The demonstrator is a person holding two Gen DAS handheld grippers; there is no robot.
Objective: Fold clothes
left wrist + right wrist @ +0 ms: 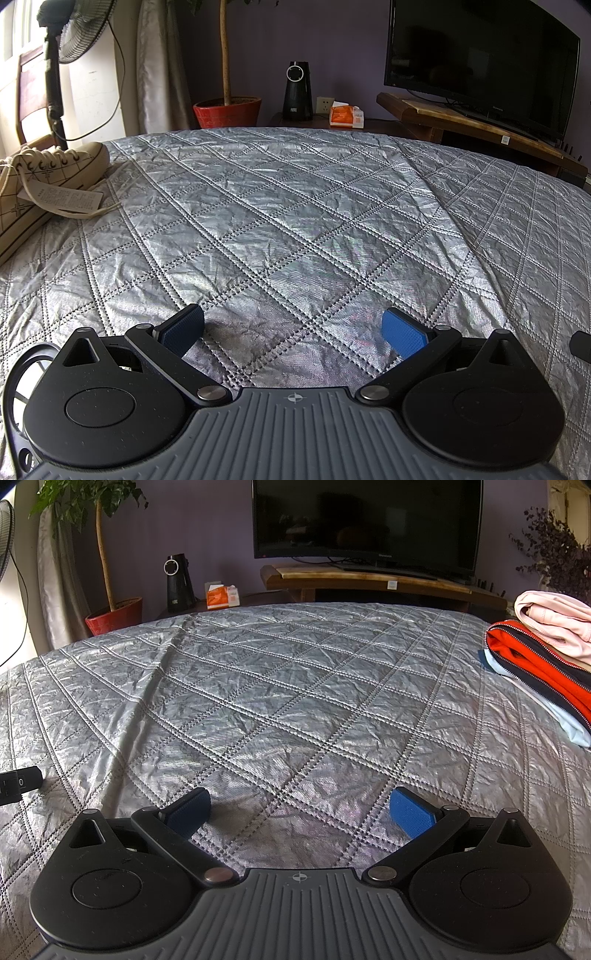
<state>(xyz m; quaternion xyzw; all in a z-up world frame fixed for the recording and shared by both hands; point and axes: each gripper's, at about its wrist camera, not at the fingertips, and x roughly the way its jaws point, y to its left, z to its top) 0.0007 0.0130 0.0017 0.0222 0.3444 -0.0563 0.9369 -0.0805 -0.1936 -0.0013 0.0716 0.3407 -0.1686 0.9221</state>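
Note:
A pile of clothes lies at the right edge of the bed in the right wrist view: a pink garment (557, 622) on top, an orange and navy zip jacket (532, 662) under it, a pale blue piece (554, 716) at the bottom. My right gripper (301, 812) hovers low over the silver quilted bedspread (295, 686), open, nothing between its blue pads, well left of the pile. My left gripper (293, 334) is open too, empty, over the same bedspread (295, 206). No garment shows in the left wrist view.
A cream sneaker (40, 184) with a paper tag rests on the bed's left side. Beyond the bed stand a fan (70, 33), a red plant pot (227, 110), a black speaker (297, 92), a tissue box (345, 116) and a TV (480, 55) on a wooden stand. The other gripper's tip (18, 782) shows at left.

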